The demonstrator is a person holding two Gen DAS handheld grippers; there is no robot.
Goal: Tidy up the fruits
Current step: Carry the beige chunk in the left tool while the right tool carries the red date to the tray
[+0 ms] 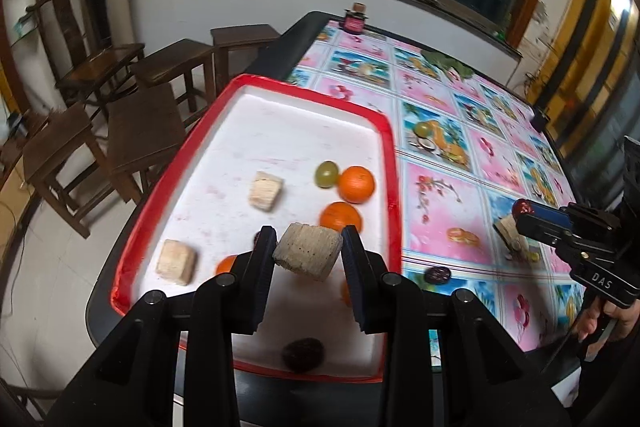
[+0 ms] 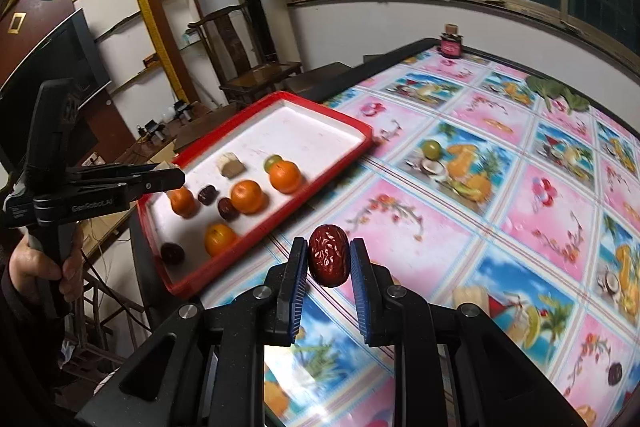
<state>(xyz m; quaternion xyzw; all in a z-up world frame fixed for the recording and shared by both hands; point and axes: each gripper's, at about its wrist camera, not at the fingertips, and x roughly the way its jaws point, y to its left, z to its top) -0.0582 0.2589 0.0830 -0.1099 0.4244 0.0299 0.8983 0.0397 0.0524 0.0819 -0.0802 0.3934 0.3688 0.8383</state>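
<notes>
My left gripper point(image 1: 308, 251) is shut on a pale beige chunk point(image 1: 309, 251) and hangs over the near part of the red-rimmed white tray point(image 1: 256, 83). In the tray lie several oranges point(image 1: 356, 183), a green grape point(image 1: 326, 174), two more pale chunks point(image 1: 266, 191) and a dark date point(image 1: 303, 354). My right gripper point(image 2: 329, 259) is shut on a wrinkled red date point(image 2: 329, 263), above the flowered tablecloth just right of the tray point(image 2: 320, 107). The right wrist view shows the left gripper point(image 2: 176, 175) over the tray's left end.
On the cloth near the right gripper lie a pale chunk point(image 2: 470, 297) and a dark date point(image 2: 615, 374). A small dark jar point(image 2: 451, 43) stands at the table's far edge. Wooden stools point(image 1: 144, 131) and a chair stand left of the table. A hand point(image 2: 40, 263) holds the left gripper's handle.
</notes>
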